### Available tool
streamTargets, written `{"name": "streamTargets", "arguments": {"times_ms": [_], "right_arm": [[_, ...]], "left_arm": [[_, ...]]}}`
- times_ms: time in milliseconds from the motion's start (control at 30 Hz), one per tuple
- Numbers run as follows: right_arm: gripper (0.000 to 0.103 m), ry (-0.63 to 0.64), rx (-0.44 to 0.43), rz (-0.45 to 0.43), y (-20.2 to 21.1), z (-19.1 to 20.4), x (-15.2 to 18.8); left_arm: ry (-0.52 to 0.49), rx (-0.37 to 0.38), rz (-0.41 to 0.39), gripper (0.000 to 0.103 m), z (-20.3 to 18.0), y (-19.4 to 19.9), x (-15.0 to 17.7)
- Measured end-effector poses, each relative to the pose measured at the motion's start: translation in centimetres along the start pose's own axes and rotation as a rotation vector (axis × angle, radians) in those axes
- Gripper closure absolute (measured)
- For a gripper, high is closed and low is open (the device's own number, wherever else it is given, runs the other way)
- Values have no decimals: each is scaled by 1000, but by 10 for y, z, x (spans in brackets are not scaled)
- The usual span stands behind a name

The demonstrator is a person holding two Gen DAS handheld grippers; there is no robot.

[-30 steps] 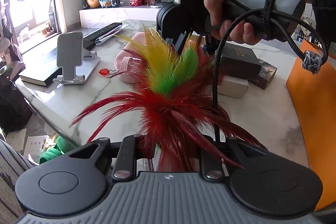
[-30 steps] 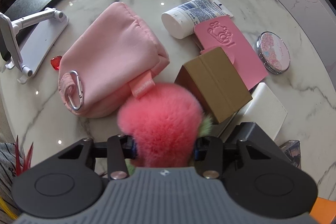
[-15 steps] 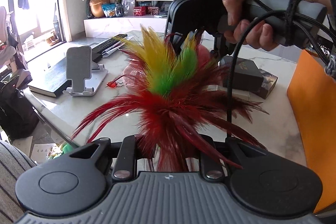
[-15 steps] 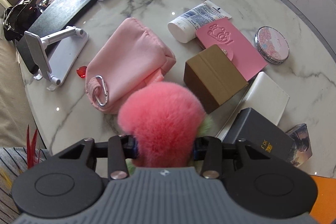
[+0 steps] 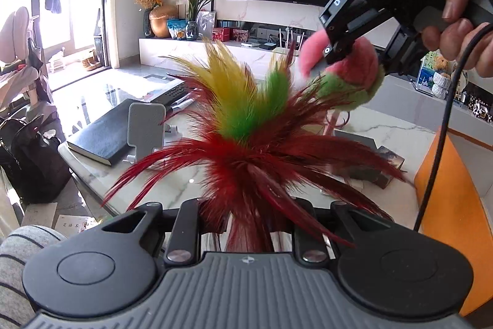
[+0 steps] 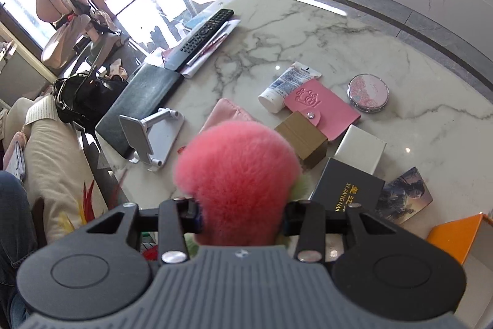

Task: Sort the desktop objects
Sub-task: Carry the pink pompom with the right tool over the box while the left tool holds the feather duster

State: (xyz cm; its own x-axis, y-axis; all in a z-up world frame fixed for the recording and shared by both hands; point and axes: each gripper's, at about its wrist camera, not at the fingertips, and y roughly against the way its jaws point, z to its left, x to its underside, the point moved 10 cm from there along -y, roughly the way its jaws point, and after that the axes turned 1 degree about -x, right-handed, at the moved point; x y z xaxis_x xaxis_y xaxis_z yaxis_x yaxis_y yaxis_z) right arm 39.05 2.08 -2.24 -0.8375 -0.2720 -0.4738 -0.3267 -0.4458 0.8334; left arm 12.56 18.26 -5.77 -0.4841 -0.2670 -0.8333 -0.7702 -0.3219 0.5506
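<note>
my left tool [image 5: 246, 224] is clamped on a feather shuttlecock [image 5: 246, 125], its red, yellow and green plumes fanning above the marble bench [image 6: 308, 39]. my right tool [image 6: 240, 218] grips a pink plush ball [image 6: 237, 174] with a green underside, held in the air over a brown box [image 6: 303, 141] and pink card wallet [image 6: 320, 110].
</note>
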Motion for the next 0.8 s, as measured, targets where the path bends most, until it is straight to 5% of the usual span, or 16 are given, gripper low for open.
{"name": "streamTargets", "arguments": {"times_ms": [367,600,800], "right_arm": [[58,-112,52,-166,131,-65,41],[58,-161,205,-95,169,-134,103],[58,-215,312,94,145,-189,179]], "left_arm": [[-36,123,-139,79,-52,43,-52],[-87,211,-161,79,-98,59,-58],[-126,254,-142,79,-124,57,-50]]}}
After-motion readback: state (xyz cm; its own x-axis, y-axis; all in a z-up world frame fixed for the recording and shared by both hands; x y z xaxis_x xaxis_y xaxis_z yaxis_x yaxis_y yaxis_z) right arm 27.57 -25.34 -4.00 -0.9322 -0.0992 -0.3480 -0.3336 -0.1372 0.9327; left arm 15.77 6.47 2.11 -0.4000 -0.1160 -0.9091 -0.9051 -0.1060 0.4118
